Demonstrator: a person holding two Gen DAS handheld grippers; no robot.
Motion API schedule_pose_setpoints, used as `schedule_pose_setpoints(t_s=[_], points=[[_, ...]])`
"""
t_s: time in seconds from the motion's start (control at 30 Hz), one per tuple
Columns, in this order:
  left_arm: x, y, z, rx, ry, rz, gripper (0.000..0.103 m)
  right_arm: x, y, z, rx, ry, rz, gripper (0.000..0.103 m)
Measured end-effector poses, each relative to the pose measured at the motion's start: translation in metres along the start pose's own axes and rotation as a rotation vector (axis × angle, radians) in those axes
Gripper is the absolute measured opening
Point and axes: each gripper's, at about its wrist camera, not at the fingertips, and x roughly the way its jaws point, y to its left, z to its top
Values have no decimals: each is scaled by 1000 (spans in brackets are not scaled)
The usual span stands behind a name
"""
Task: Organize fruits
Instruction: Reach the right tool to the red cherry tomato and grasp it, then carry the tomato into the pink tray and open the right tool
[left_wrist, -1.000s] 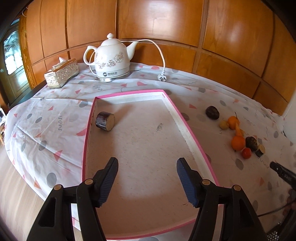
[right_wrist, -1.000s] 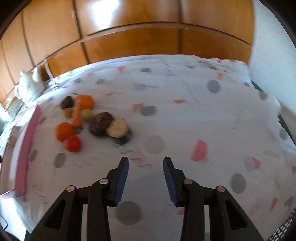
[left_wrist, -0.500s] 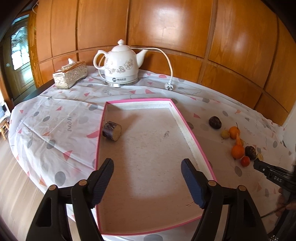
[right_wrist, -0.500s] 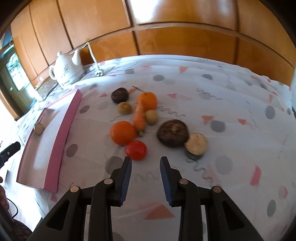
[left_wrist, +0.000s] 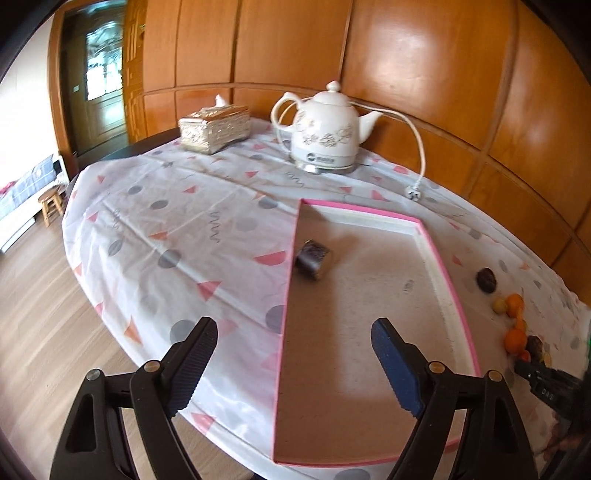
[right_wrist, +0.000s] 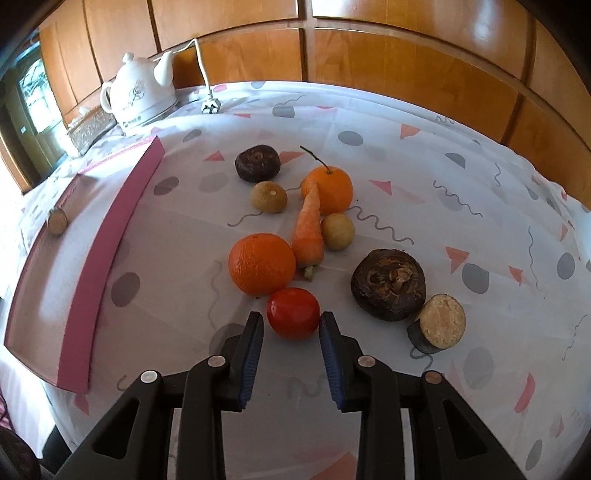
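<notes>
A red tomato (right_wrist: 293, 314) lies on the tablecloth at the near end of a fruit pile, right between the fingertips of my right gripper (right_wrist: 291, 322). Its jaws are closing; the right pad is at the tomato's side and a thin gap shows on the left. Behind it lie two oranges (right_wrist: 262, 264), a carrot (right_wrist: 309, 229), two small tan fruits (right_wrist: 338, 232), two dark round fruits (right_wrist: 388, 283) and a cut piece (right_wrist: 439, 326). My left gripper (left_wrist: 293, 326) hangs over the pink-rimmed tray (left_wrist: 436, 251), jaws opening and empty. One dark cut piece (left_wrist: 313, 258) lies in the tray.
A white kettle (left_wrist: 325, 144) with its cord and plug, and a patterned tissue box (left_wrist: 216, 127), stand at the back of the table by the wooden wall. The table's edge and the wooden floor (left_wrist: 44, 325) lie to the left. The tray's pink wall (right_wrist: 110, 229) is left of the fruit.
The right gripper came in over the fruit pile until the tomato sat between its narrowing jaws. The left gripper's view swung left and its jaws spread wider.
</notes>
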Motion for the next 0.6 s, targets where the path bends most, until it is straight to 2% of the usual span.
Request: schedule_pose_setpoints(t_s=[0.27, 0.43, 0.6], points=[[4, 1, -2, 2, 8, -7, 86, -12, 4, -4, -10, -21, 5, 27], [6, 3, -3, -7, 15, -12, 87, -29, 15, -2, -26, -43, 53, 27], [7, 5, -3, -13, 20, -15, 88, -43, 40, 6, -87, -60, 149, 27]])
